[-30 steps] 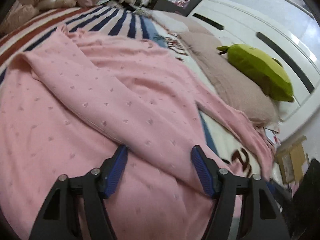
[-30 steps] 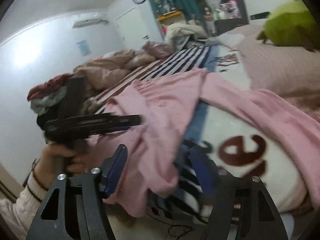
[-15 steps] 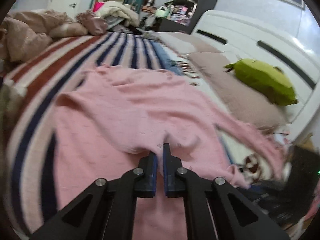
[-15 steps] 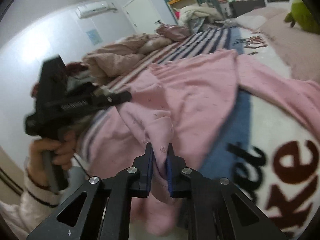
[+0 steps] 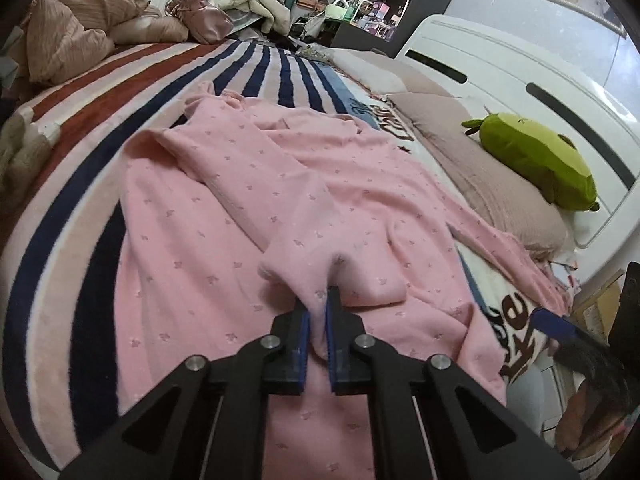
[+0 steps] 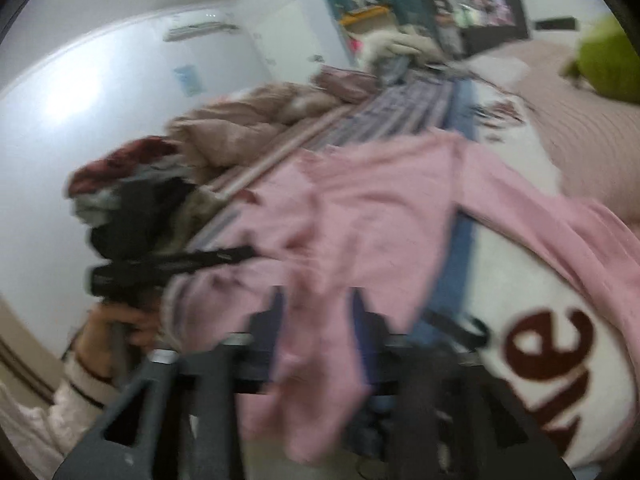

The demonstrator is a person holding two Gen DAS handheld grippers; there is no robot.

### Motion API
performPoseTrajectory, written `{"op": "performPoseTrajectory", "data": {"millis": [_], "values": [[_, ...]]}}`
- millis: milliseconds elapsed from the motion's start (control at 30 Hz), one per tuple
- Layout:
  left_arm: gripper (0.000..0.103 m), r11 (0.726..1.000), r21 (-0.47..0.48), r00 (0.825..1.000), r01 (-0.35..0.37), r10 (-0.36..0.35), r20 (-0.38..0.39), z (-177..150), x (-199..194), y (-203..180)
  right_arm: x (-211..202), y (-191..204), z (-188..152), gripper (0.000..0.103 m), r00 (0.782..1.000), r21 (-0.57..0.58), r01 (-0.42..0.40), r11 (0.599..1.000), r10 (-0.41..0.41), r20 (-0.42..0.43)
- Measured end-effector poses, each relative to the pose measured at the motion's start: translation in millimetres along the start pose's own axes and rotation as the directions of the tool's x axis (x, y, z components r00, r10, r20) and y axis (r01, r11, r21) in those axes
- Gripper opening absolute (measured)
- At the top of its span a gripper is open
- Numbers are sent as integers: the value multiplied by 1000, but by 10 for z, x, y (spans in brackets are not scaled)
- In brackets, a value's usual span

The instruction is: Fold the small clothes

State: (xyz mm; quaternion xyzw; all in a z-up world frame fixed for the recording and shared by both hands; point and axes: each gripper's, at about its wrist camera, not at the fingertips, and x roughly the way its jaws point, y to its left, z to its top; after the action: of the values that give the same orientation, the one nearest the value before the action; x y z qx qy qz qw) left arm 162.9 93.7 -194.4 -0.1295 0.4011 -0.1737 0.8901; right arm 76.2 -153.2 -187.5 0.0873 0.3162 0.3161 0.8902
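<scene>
A soft pink knit garment (image 5: 248, 216), dotted with a small repeated motif, lies spread across a bed. Under it is a plush striped blanket (image 5: 80, 208) with bands of navy, rust and pale pink.

In the left wrist view, the left gripper (image 5: 316, 320) has its blue-padded jaws pressed nearly together on a raised pinch of the pink fabric, near the garment's lower middle. The cloth bunches into a short ridge where it is held. A folded-over panel with a stitched hem crosses the garment diagonally above the pinch. One long sleeve (image 5: 512, 248) trails off toward the bed's right edge.

Along the right side sits a ribbed beige pillow (image 5: 500, 196), and on it a smooth green plush toy (image 5: 536, 160), rounded and oblong. A white headboard (image 5: 520, 80) with dark slots stands behind them. Crumpled beige bedding (image 5: 76, 28) is heaped at the far left corner. Bare striped blanket lies to the left of the garment and beyond it.

The right wrist view is heavily blurred. The right gripper (image 6: 316, 312) has its dark jaws set apart, with a hanging flap of the pink garment (image 6: 380, 216) between them; whether they clamp it cannot be told. Part of the blanket here is white with large brown lettering (image 6: 548, 344). The left hand (image 6: 108, 324) shows at the far left, holding its tool's handle.
</scene>
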Motion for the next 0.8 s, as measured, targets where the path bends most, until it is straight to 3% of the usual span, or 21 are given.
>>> {"op": "performPoseTrajectory", "data": {"millis": [100, 133, 167, 333, 467, 533, 700, 800], "values": [[3, 1000, -5, 1000, 14, -14, 10, 6, -11, -30, 287, 250, -25, 55, 997, -51, -59, 997, 57, -48], [3, 1000, -8, 1000, 19, -18, 13, 8, -14, -34, 379, 299, -52, 65, 995, -68, -72, 995, 67, -67], [3, 1000, -9, 1000, 22, -22, 15, 11, -15, -38, 527, 342, -93, 71, 995, -89, -48, 995, 40, -93], [3, 1000, -10, 1000, 24, -24, 19, 11, -25, -23, 830, 231, -198, 71, 983, -84, 92, 992, -104, -153], [3, 1000, -10, 999, 26, -26, 19, -3, -28, -8, 737, 59, -217, 32, 980, -39, 142, 989, -146, -133], [3, 1000, -7, 1000, 25, -25, 17, -9, -19, -15, 588, -51, -186, 23, 986, 17, 139, 990, -136, -96], [3, 1000, -6, 1000, 23, -23, 14, -16, 1, -25, 339, -281, -136, 22, 989, 97, 145, 985, -142, -39], [3, 1000, -9, 1000, 24, -24, 15, -15, 1, -26, 297, -394, -133, 21, 971, 106, 239, 965, -236, -40]]}}
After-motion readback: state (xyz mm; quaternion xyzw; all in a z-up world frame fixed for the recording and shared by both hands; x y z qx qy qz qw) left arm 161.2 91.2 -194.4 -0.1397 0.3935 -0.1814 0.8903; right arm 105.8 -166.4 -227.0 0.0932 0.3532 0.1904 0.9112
